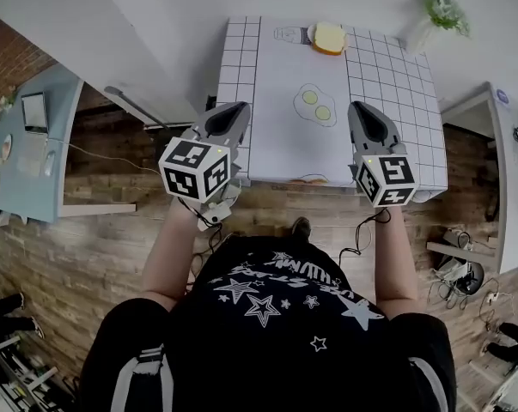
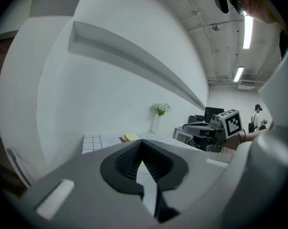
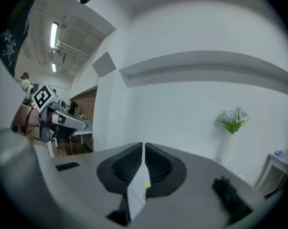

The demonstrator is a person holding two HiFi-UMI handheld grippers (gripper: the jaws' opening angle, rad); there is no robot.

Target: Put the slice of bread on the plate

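A slice of bread (image 1: 329, 38) with a brown crust lies at the far end of the white tiled table (image 1: 396, 84); from the left gripper view it is a small yellow patch, the bread (image 2: 130, 137). A white mat (image 1: 297, 136) printed with two fried eggs (image 1: 315, 105) runs down the table's middle. I cannot make out a plate. My left gripper (image 1: 233, 108) is held over the table's near left corner, my right gripper (image 1: 362, 108) over the near right side. Both are far short of the bread. The left gripper (image 2: 141, 142) and the right gripper (image 3: 143, 144) are each shut with nothing between the jaws.
A vase of white flowers (image 1: 443, 9) stands at the table's far right corner. A white wall with a ledge (image 2: 134, 51) rises behind the table. A light blue table (image 1: 35, 144) stands to the left, white furniture (image 1: 508, 187) to the right, on a wooden floor (image 1: 95, 230).
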